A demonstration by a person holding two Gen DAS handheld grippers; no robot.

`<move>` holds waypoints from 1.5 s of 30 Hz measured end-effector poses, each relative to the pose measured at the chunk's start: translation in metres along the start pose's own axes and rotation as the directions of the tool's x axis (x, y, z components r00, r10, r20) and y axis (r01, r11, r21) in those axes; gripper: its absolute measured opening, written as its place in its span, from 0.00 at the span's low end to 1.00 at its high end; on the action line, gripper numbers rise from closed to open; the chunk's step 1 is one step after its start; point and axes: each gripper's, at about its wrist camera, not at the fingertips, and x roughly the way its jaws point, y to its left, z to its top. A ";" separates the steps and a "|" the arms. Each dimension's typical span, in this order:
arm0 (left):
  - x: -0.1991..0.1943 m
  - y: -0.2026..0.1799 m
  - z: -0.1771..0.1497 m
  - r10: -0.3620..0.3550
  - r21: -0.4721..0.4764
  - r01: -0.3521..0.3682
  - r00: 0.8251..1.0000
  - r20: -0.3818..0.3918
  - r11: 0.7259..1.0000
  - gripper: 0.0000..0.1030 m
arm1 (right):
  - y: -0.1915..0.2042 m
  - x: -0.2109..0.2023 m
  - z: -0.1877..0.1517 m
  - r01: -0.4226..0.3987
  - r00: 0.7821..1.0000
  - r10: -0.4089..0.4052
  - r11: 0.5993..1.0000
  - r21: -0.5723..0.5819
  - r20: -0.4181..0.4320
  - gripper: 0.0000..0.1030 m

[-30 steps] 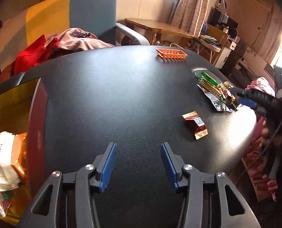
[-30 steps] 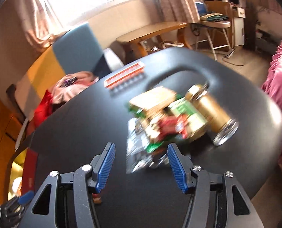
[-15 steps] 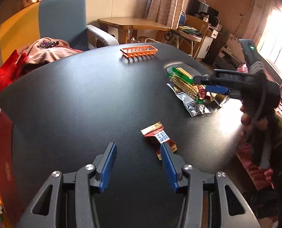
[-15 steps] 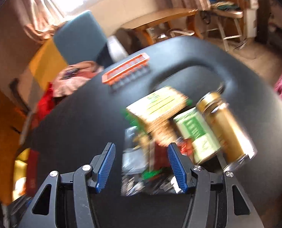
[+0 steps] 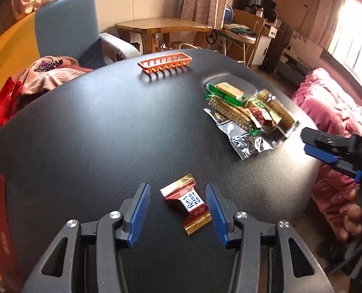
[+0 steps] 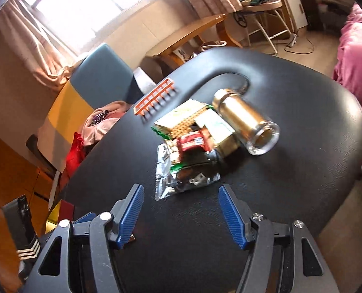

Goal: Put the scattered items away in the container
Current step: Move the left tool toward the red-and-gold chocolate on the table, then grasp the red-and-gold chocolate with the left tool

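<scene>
Left wrist view: a black table fills the frame; an empty orange rack sits at upper centre. The left tool, spread, straddles a red-and-gold candy at lower centre.

Right wrist view: the right tool, spread, hovers just below a snack-wrapper pile beside a lying gold jar, mid-frame.

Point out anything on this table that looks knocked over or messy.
The gold jar lies tipped on its side against a jumbled pile of snack packets, with a torn foil wrapper spread open beside them. A lone candy sits apart, between the open left gripper's fingers.
</scene>
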 end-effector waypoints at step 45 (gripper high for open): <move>-0.015 0.089 -0.071 0.102 -0.140 -0.107 0.994 -0.043 0.984 0.24 | 0.051 0.049 -0.016 0.006 0.988 -0.036 0.981 -0.196 -0.151 0.69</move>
